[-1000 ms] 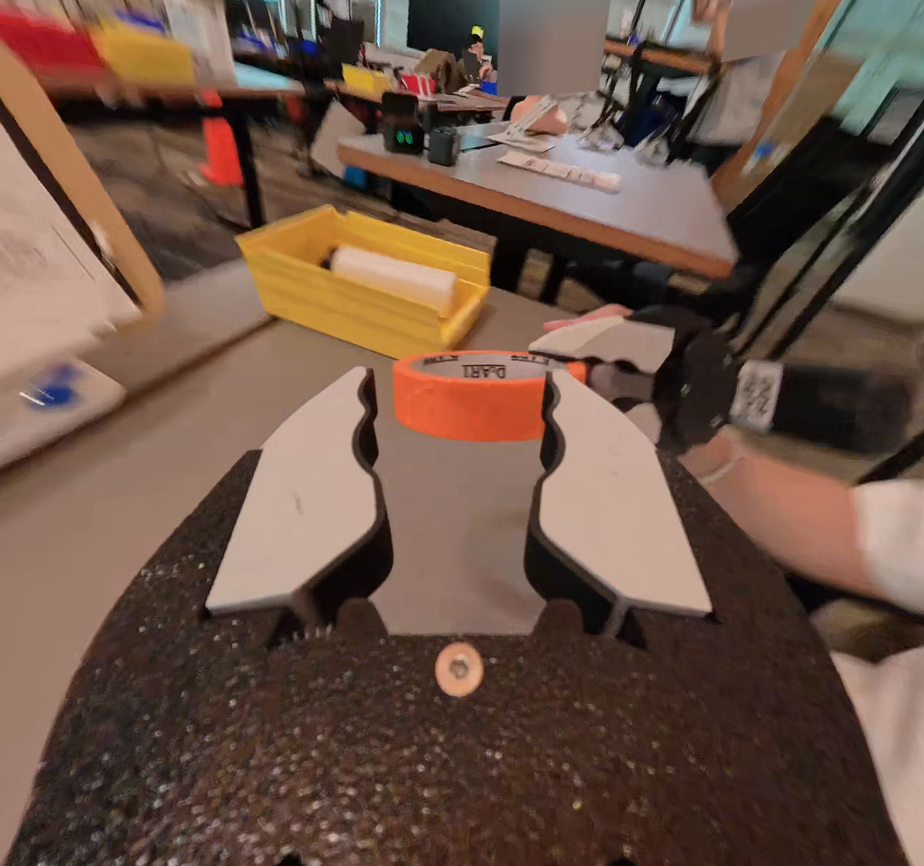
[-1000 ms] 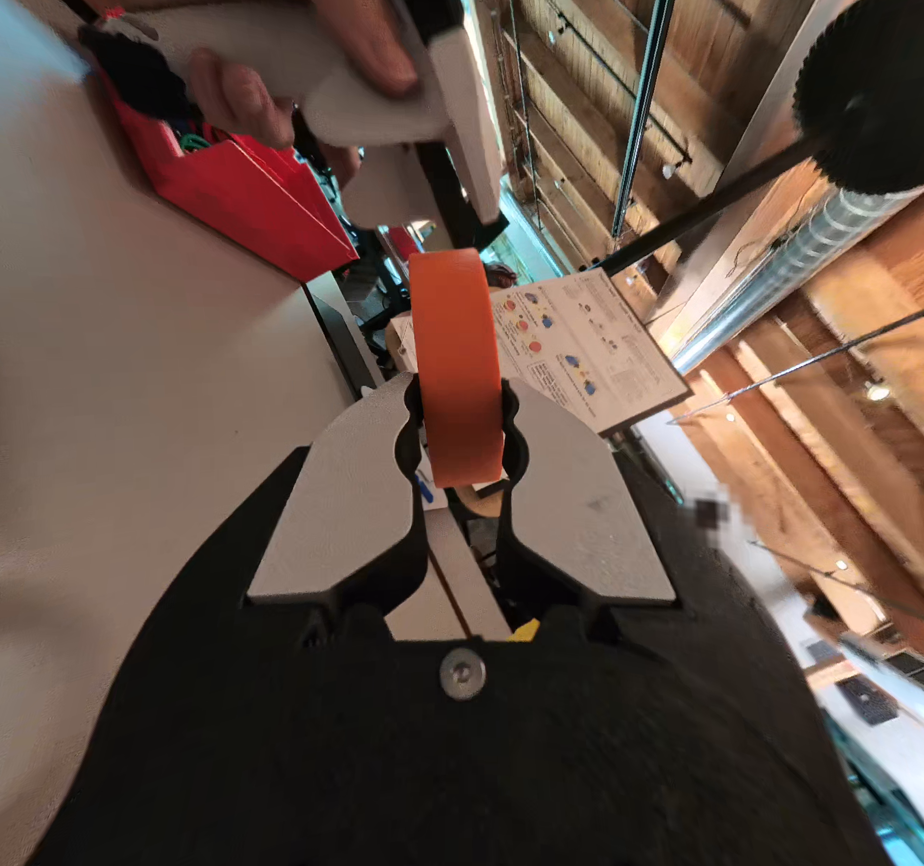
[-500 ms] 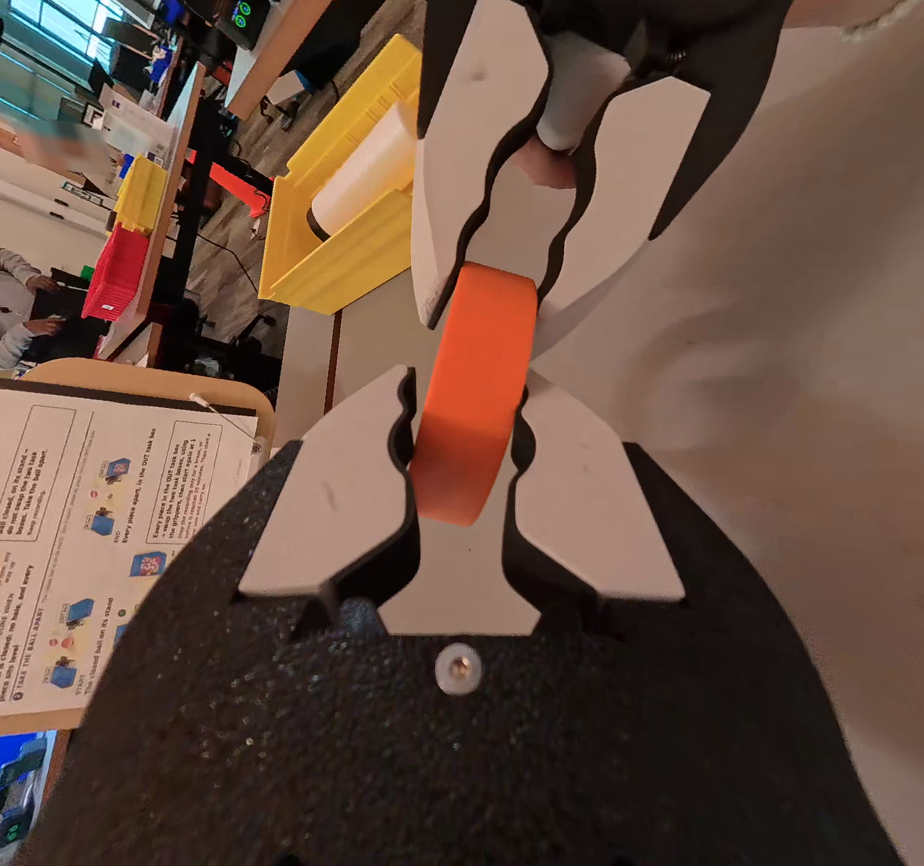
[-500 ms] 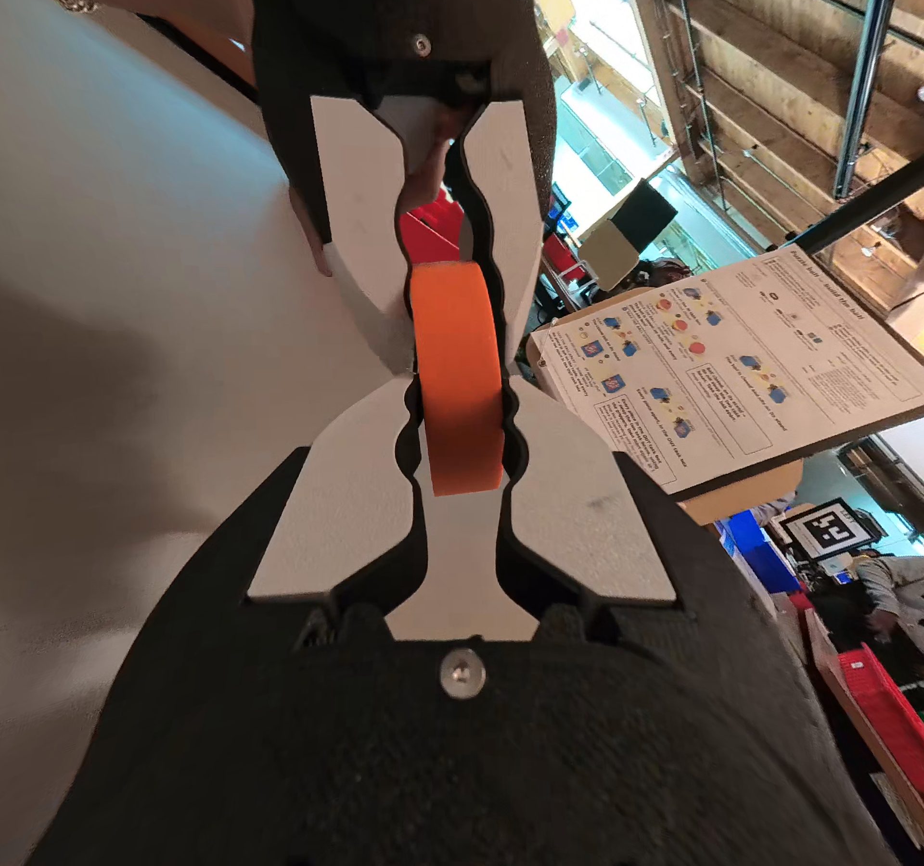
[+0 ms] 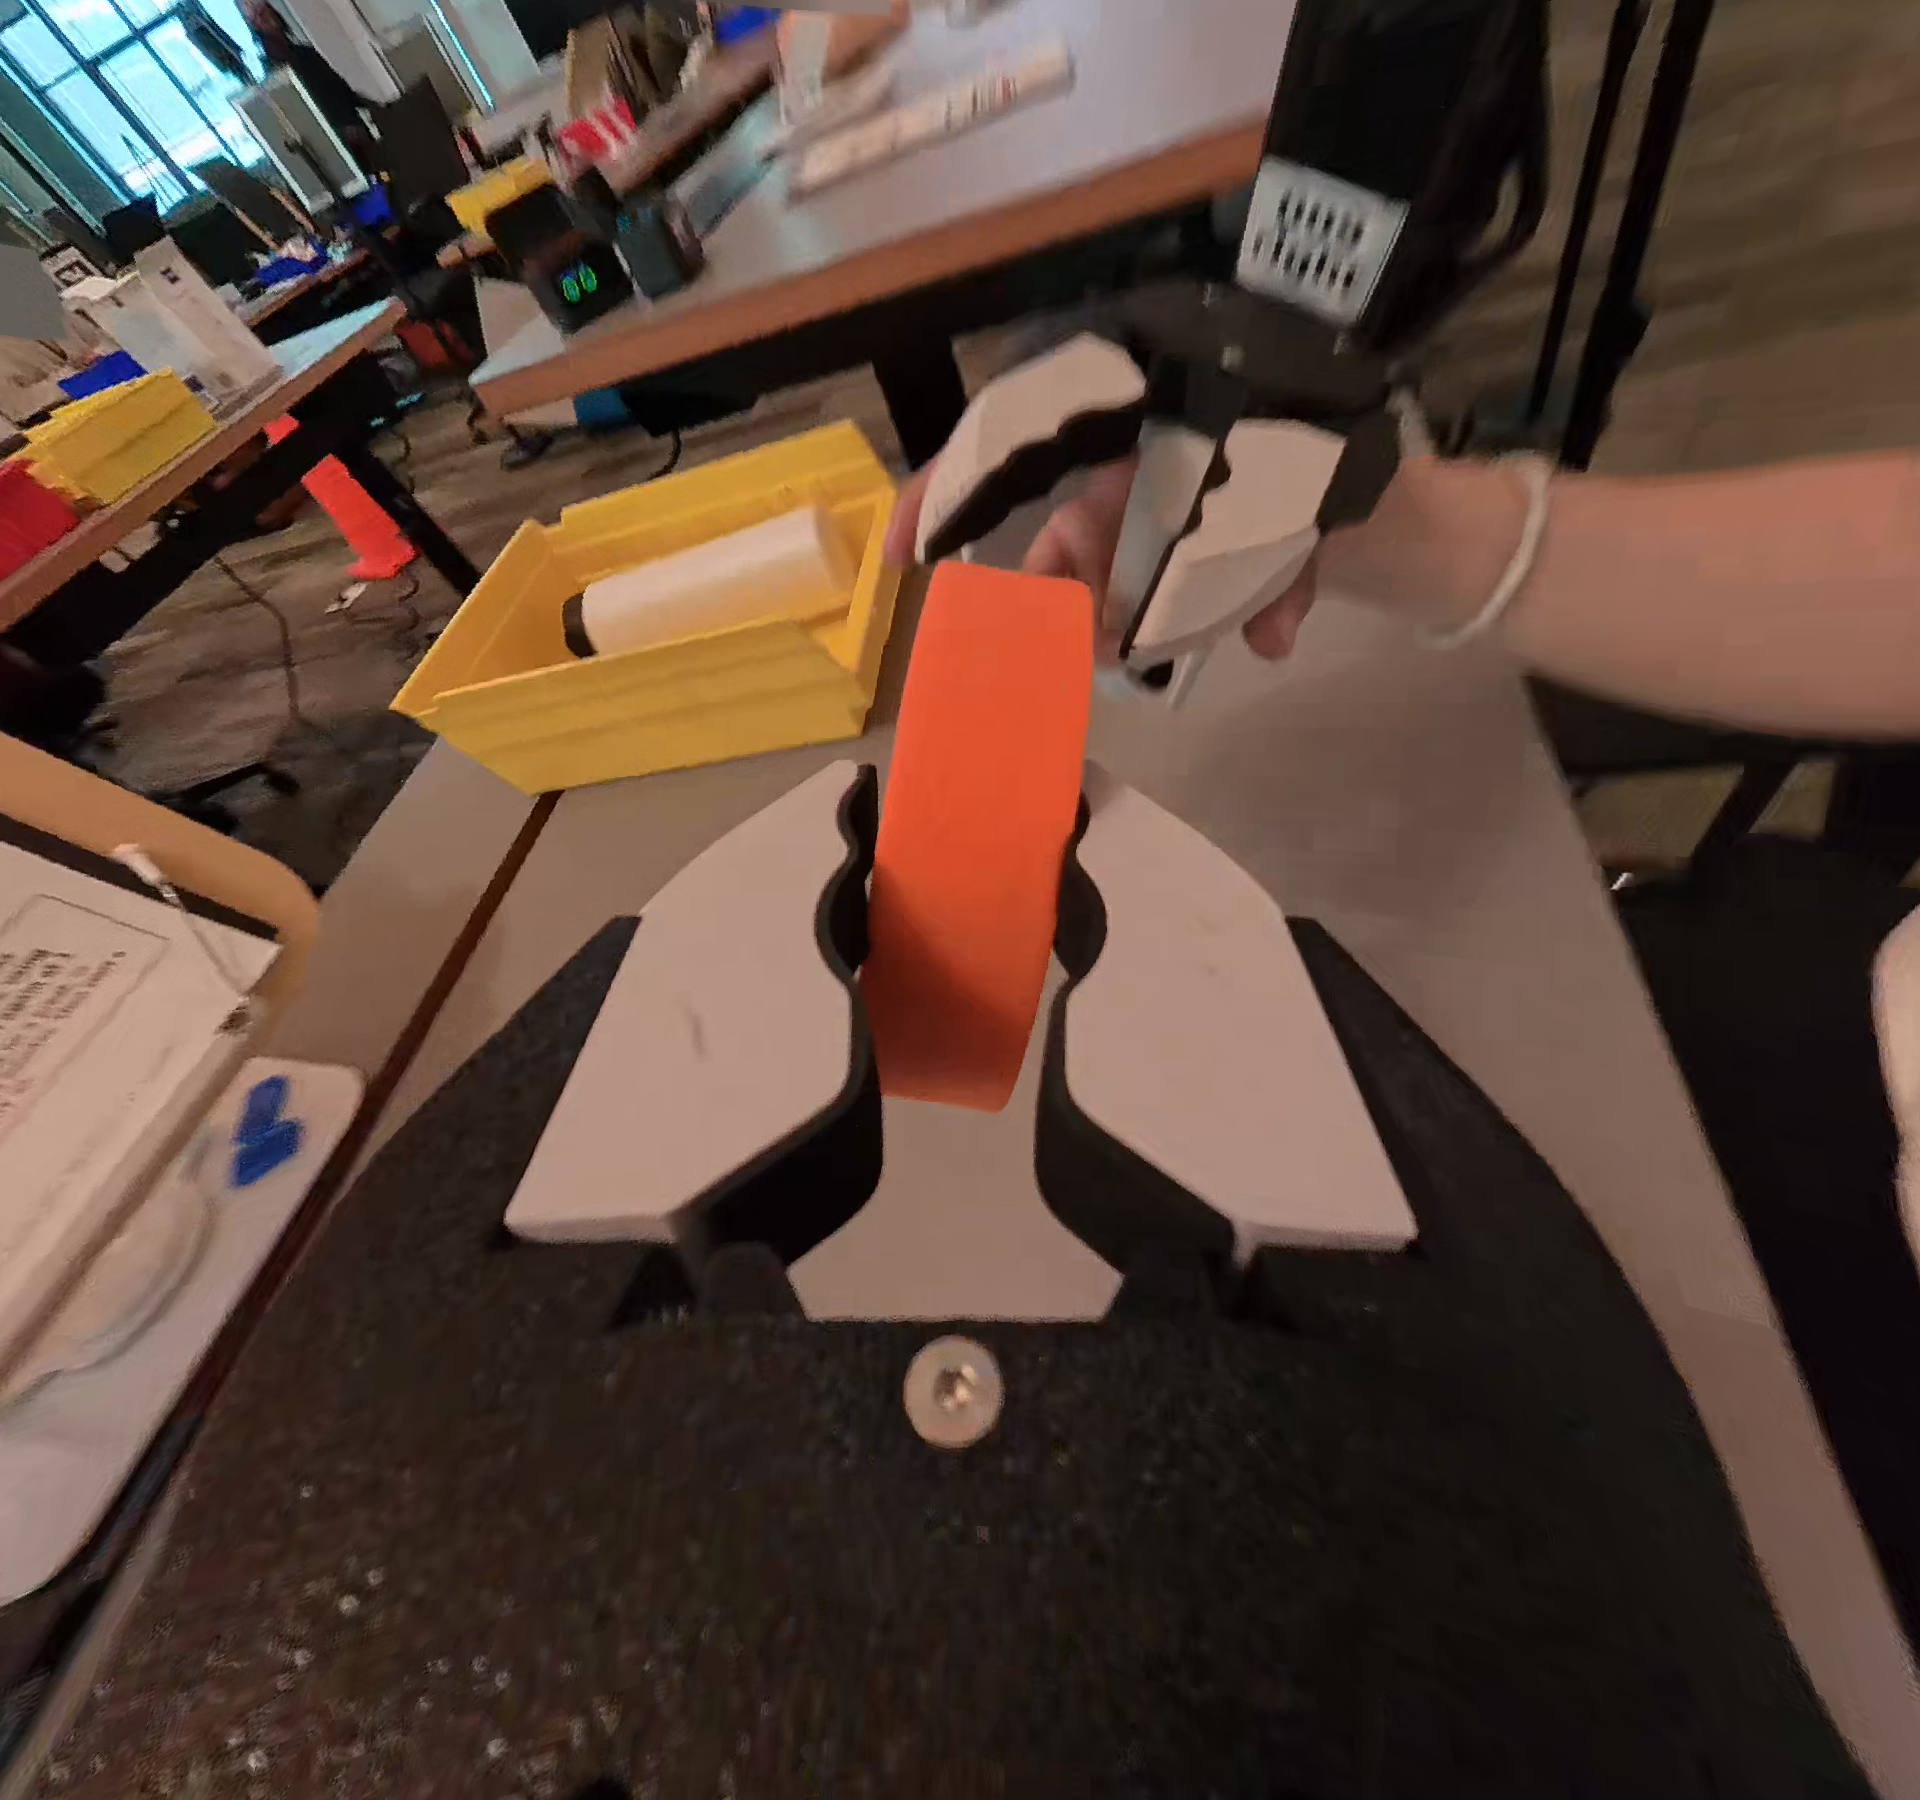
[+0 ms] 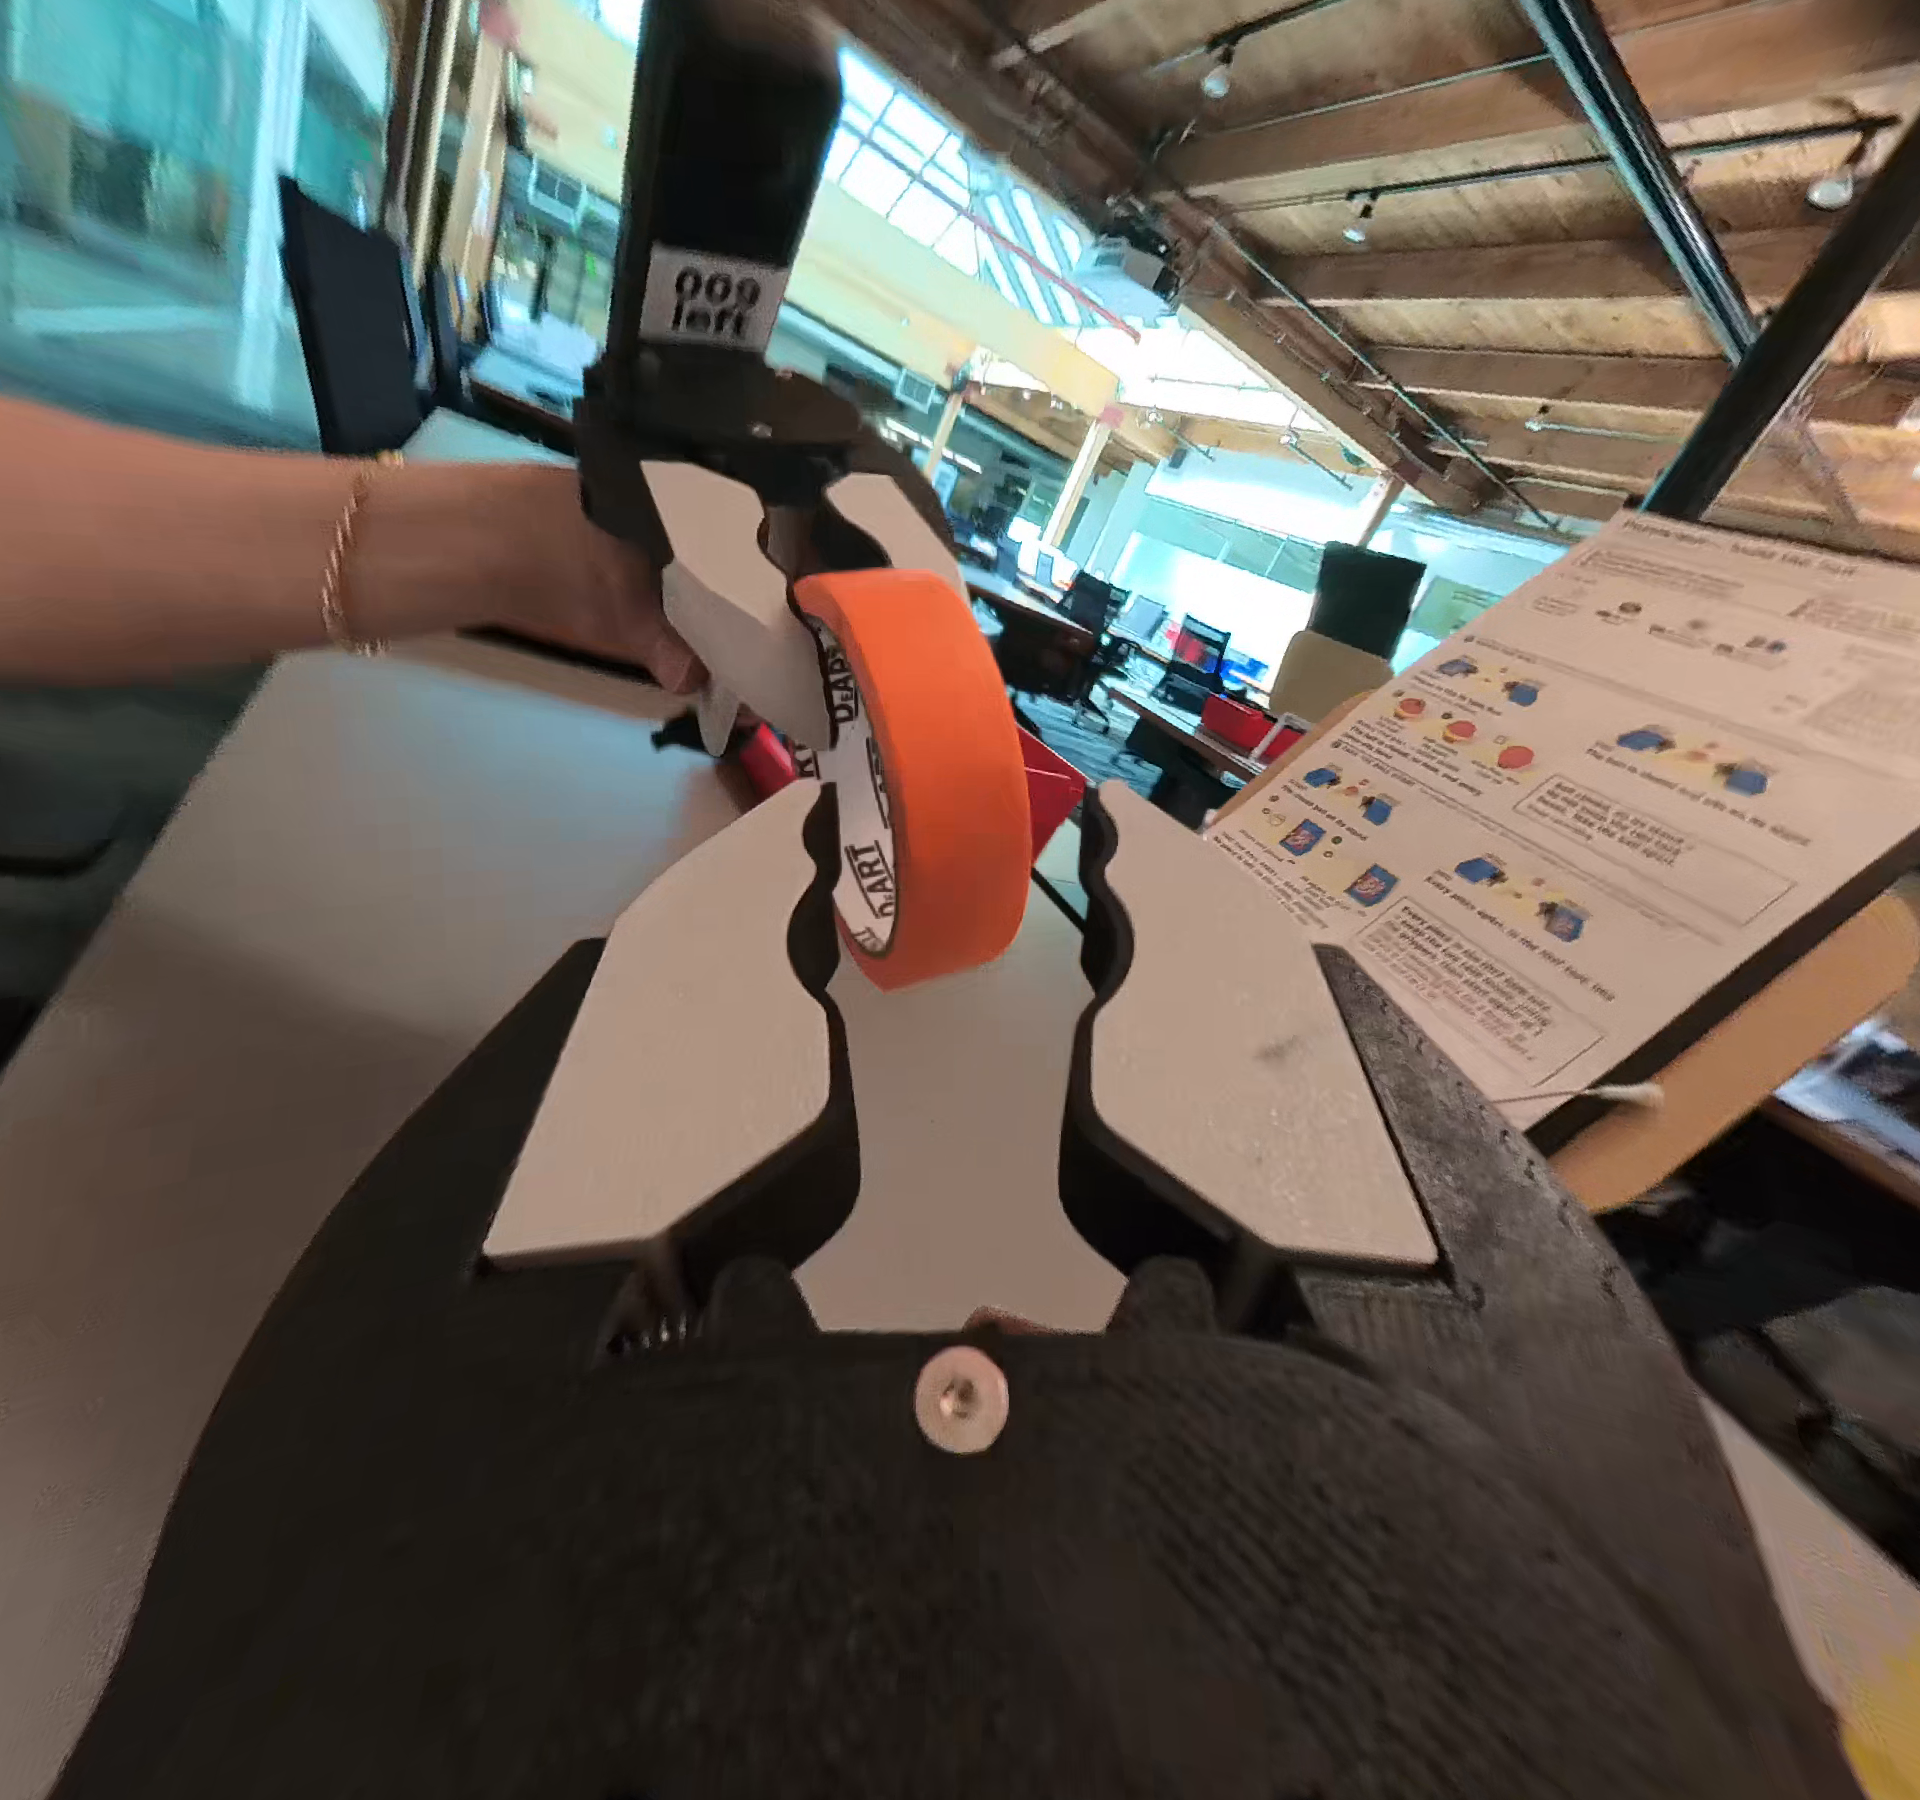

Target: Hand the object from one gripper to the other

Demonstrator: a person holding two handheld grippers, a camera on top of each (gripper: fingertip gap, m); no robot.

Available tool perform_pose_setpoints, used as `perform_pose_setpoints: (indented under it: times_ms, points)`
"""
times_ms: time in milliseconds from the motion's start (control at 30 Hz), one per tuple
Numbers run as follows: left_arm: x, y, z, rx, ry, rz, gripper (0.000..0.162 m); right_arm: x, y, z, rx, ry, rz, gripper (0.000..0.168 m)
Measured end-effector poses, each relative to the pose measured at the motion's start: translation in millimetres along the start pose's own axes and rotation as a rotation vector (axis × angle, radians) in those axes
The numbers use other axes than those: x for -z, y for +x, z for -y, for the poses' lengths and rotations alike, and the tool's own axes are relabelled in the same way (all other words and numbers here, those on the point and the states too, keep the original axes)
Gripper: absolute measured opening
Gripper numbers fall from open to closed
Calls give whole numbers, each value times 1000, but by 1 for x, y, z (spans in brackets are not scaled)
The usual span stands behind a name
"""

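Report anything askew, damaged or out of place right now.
Nothing stands out. The left gripper grips the orange tape roll on edge; the right gripper is open around it without contact. The yellow bin sits on the table undisturbed.

Tape roll [image 5: 977, 846]: on edge between the fingers of the left gripper [image 5: 966, 877], above the table [image 5: 1351, 815].
Right gripper [image 5: 1049, 566]: beyond the roll and to its right, apart from it, jaws spread.
Bin [image 5: 665, 649]: on the table's far left corner, behind and left of the roll.
Cylinder [image 5: 717, 576]: lying inside the bin.
Instruction board [image 6: 1621, 774]: propped at the table's edge, left of the left gripper.
Second table [image 5: 883, 223]: behind the bin.
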State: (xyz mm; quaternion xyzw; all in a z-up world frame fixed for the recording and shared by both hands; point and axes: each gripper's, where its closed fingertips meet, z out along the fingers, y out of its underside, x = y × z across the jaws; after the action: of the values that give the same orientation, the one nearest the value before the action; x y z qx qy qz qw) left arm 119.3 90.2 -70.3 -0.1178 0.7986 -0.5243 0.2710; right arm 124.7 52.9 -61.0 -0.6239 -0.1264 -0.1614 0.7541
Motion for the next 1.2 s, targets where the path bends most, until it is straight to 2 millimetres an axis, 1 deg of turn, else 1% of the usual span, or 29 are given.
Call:
perform_pose_setpoints:
  times_ms: [67, 167, 267, 300, 333, 367, 433, 500, 567, 600, 633, 667, 700, 767, 833, 900, 967, 1000, 1033, 1067, 1133, 1200]
  points:
    - [5, -1, 10, 103, 108, -33, 32, 1, 5, -1, -96, 50, -5, 48]
    - [10, -2, 24, 230, 277, -79, 32, -6, 3, -1, -208, 115, 17, 49]
    - [13, -4, 32, 331, 402, -108, 31, -15, -1, -2, -240, 148, 16, 47]
    - [12, -3, 33, 348, 428, -121, 31, -15, 0, 1, -238, 177, 0, 34]
    - [12, -3, 34, 360, 448, -126, 31, -16, 3, 5, -247, 210, -26, 30]
    - [11, -3, 33, 371, 459, -125, 31, -16, 6, 7, -272, 231, -40, 30]
    - [10, -4, 32, 386, 467, -122, 31, -16, 6, 5, -324, 238, -29, 29]
    - [7, -5, 28, 391, 460, -115, 32, -16, 7, 1, -326, 210, -17, 29]
    - [5, -1, 25, 397, 434, -133, 33, -14, 8, 0, -333, 183, 6, 28]
    - [3, 0, 21, 390, 401, -128, 35, -13, 8, 0, -327, 163, 11, 28]
    - [2, -2, 16, 365, 358, -97, 41, -12, 10, 0, -318, 145, 2, 28]
    - [1, -5, 11, 329, 315, -56, 51, -10, 13, -2, -311, 127, -16, 28]
    - [2, -8, 6, 298, 279, -20, 56, -9, 17, -5, -312, 102, -38, 28]
    - [3, -12, 2, 267, 231, 28, 59, -7, 23, -11, -333, 74, -70, 28]
    - [2, -13, -4, 259, 206, 55, 60, -6, 27, -11, -382, 94, -77, 28]
    - [0, -17, -12, 272, 190, 88, 61, -8, 26, -12, -409, 93, -62, 28]
    - [0, -21, -17, 309, 208, 102, 62, -9, 20, -9, -414, 108, -19, 28]
    - [-1, -21, -18, 337, 226, 86, 61, -10, 17, -8, -425, 116, 5, 28]
    - [-1, -17, -17, 362, 250, 37, 47, -11, 17, -8, -430, 118, 5, 28]
    - [0, -11, -14, 374, 274, -19, 30, -11, 17, -10, -422, 104, -3, 28]
    - [0, -7, -13, 351, 282, -42, 29, -11, 16, -11, -425, 95, 8, 28]
    - [1, -7, -12, 290, 278, -19, 29, -10, 14, -14, -426, 69, 20, 28]
